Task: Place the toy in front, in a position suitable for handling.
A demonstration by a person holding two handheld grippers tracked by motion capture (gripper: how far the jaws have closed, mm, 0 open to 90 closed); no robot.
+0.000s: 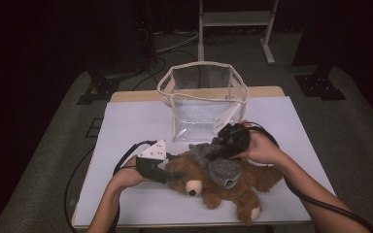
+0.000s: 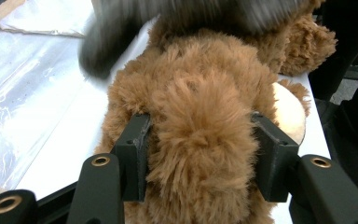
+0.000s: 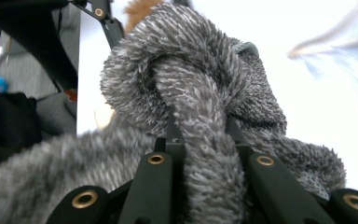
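Observation:
A brown teddy bear (image 1: pixel 233 189) lies on the white table cover (image 1: pixel 126 126), its muzzle toward the front edge. A grey fuzzy garment (image 1: pixel 223 170) is draped over its upper body. My left gripper (image 1: pixel 174 174) comes in from the left at the bear's head and is shut on the bear. In the left gripper view, my left gripper (image 2: pixel 200 135) squeezes a thick tuft of the bear's (image 2: pixel 196 79) fur. My right gripper (image 1: pixel 217 148) is above the bear's back, shut on the garment. In the right gripper view, the right gripper (image 3: pixel 200 135) pinches a fold of the grey garment (image 3: pixel 186 60).
A clear plastic bag (image 1: pixel 201 97) with beige trim stands open just behind the bear at the table's middle. Cables trail from both grippers over the table edges. Metal stand legs (image 1: pixel 267 43) and dark equipment feet rest on the floor beyond the table.

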